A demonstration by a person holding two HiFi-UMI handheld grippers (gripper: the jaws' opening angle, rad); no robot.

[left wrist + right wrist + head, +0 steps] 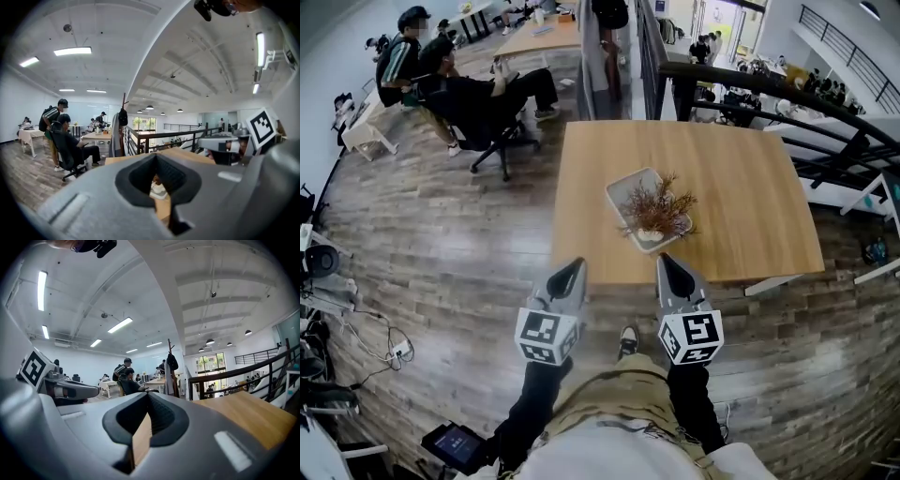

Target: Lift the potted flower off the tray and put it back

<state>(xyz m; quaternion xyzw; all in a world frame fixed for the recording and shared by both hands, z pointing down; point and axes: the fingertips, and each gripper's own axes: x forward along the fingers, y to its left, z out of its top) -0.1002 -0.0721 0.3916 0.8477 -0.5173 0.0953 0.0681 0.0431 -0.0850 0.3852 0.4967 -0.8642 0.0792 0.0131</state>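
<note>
Both grippers clenched and empty at the table edge; flower in its tray.
Wooden table (750,216) stands on a plank floor (441,244). A white rectangular tray (619,192) lies askew on the table, near its front edge. The potted flower (656,208), reddish-brown sprigs in a pale pot, stands upright in the tray toward its near end. Left gripper (575,266) and right gripper (666,259) are side by side, tips pointing at the table's near edge, short of the tray and touching nothing. Each gripper's own view shows its jaws closed together with nothing gripped; only the table surface shows through the gap behind the tips.
</note>
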